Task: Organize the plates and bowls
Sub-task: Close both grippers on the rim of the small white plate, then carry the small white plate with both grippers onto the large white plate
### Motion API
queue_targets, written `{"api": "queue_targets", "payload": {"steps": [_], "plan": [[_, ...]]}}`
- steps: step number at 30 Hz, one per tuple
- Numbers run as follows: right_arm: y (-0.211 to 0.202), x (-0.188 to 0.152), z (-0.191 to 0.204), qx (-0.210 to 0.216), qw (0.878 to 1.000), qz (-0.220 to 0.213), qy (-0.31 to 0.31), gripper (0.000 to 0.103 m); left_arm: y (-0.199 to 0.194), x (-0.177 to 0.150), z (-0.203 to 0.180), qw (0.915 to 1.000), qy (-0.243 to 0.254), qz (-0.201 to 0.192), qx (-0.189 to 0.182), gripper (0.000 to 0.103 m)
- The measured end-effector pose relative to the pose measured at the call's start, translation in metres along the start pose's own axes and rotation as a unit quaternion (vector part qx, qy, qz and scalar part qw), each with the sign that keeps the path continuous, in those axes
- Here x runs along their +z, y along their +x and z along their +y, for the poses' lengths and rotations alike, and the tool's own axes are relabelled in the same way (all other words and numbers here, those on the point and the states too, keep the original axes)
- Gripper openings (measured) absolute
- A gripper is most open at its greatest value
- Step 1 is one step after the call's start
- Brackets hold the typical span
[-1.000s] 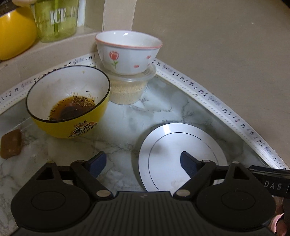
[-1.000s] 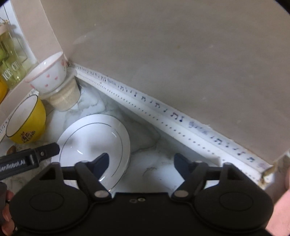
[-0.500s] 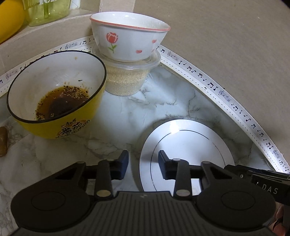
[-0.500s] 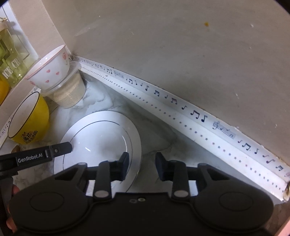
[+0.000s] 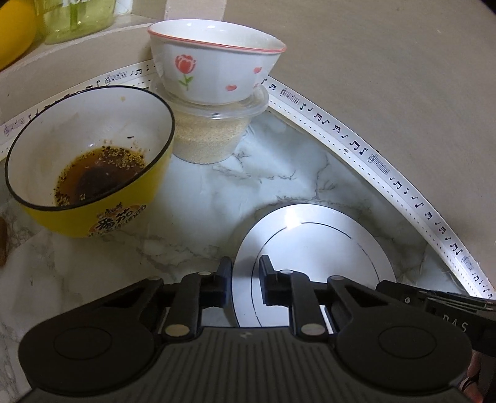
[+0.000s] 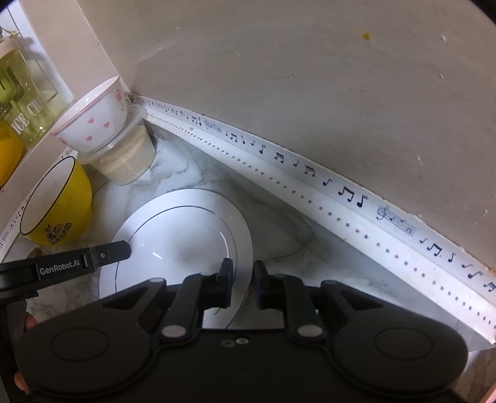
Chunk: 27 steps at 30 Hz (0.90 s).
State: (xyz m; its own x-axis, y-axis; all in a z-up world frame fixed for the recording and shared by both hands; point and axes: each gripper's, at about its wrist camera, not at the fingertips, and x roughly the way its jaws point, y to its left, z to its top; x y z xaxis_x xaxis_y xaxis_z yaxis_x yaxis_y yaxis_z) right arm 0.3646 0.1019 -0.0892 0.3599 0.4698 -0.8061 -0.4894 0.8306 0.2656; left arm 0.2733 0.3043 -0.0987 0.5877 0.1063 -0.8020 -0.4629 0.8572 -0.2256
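A white plate (image 5: 313,248) with a thin dark ring lies on the marble counter. My left gripper (image 5: 245,274) is shut on its left rim. My right gripper (image 6: 241,276) is shut on its right rim; the plate also shows in the right wrist view (image 6: 183,229). A yellow bowl (image 5: 90,161) holding dark sauce dregs stands to the left, also in the right wrist view (image 6: 59,204). A white tulip bowl (image 5: 214,65) sits on a clear tub of grain (image 5: 214,136) in the corner.
Beige walls (image 6: 310,77) meet at the corner, edged by white music-note tape (image 5: 356,145). A green jar (image 6: 21,102) and a yellow object (image 5: 12,28) stand on a raised ledge at the left. A brown lump (image 5: 2,245) lies at the far left.
Both grippers have closed from wide open onto opposite rims of the plate and moved a little closer to the corner.
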Motion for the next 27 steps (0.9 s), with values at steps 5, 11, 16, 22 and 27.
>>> {"api": "queue_targets", "payload": {"steps": [5, 11, 16, 22, 27], "plan": [[0.0, 0.0, -0.001, 0.001, 1.0, 0.001, 0.001, 0.014, -0.004, -0.001, -0.002, 1.0, 0.005, -0.006, 0.004, 0.016], [-0.003, 0.0, 0.001, -0.003, 1.0, -0.001, 0.0, 0.014, -0.01, -0.004, -0.007, 0.9999, 0.012, -0.011, 0.003, 0.016], [-0.008, -0.003, -0.001, -0.002, 1.0, 0.001, 0.002, 0.013, -0.014, -0.01, -0.007, 0.9999, 0.01, -0.011, -0.003, 0.015], [-0.017, -0.01, -0.006, 0.005, 1.0, 0.006, 0.006, 0.012, -0.02, -0.02, -0.005, 0.9999, 0.003, -0.01, -0.013, 0.015], [-0.03, -0.019, -0.01, 0.008, 1.0, 0.008, 0.006, 0.012, -0.029, -0.032, -0.006, 0.9998, 0.003, -0.005, -0.018, 0.015]]}}
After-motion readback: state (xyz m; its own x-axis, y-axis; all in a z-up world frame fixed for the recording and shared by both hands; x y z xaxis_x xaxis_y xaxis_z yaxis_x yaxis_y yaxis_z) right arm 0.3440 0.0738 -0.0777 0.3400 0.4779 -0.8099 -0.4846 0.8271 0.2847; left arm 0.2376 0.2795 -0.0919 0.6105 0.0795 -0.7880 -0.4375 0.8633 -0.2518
